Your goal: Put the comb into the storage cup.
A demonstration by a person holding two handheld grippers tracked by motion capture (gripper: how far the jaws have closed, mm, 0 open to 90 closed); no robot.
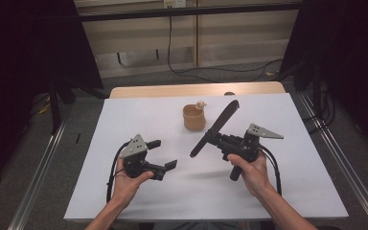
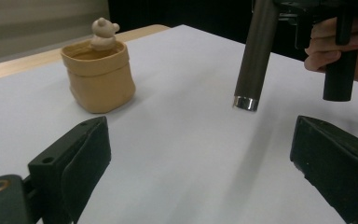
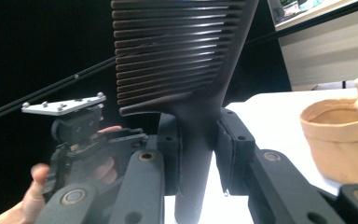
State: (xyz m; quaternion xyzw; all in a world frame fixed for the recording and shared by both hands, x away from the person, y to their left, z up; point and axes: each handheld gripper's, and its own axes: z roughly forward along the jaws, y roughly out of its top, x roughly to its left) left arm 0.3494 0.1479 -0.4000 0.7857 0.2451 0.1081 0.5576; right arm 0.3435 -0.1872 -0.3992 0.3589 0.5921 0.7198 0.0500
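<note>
A dark wide-toothed comb (image 1: 220, 123) is clamped by its handle in my right gripper (image 1: 214, 138), held above the white table with the teeth end pointing to the far side. In the right gripper view the comb (image 3: 177, 56) stands upright between the jaws of the right gripper (image 3: 198, 140). A tan pouch-like cup (image 1: 194, 118) with a small bear figure (image 1: 201, 104) at its rim stands just left of the comb. My left gripper (image 1: 164, 154) is open near the table's left middle, with nothing in it. In the left gripper view, the cup (image 2: 100, 77) and the comb's handle end (image 2: 256, 56) lie beyond the left gripper (image 2: 205, 154).
The white table top (image 1: 124, 201) has a wooden strip (image 1: 172, 90) along its far edge. Black cables (image 1: 211, 71) run across the floor behind. Dark stands flank both sides. My other hand and the left gripper (image 3: 79, 126) show farther off in the right gripper view.
</note>
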